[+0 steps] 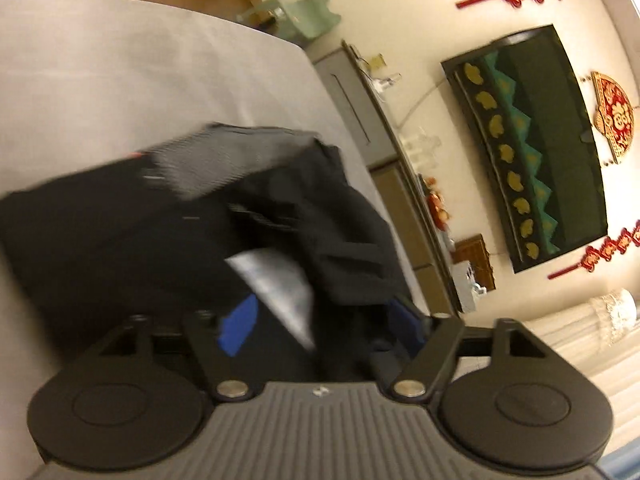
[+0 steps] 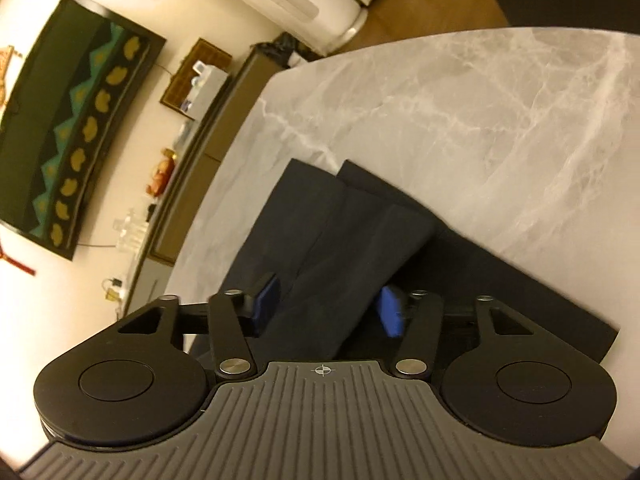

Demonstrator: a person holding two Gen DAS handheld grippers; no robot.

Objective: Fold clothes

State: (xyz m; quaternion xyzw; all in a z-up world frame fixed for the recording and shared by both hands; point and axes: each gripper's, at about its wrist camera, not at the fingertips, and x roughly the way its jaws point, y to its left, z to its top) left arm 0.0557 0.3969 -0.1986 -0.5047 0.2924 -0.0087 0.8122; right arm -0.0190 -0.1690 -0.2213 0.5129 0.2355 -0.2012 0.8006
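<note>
Trousers (image 2: 340, 240) partly folded on marble table (image 2: 460, 100), waistband (image 1: 224, 160) end bunched. Right gripper (image 2: 328, 308) spread astride fabric; left gripper (image 1: 316, 320) grip unclear. Final folds pending.

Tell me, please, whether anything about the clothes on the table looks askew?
Yes: in the left wrist view the dark garment is bunched unevenly, grey lining showing. The right wrist view's dark fabric lies in flat folds.
</note>
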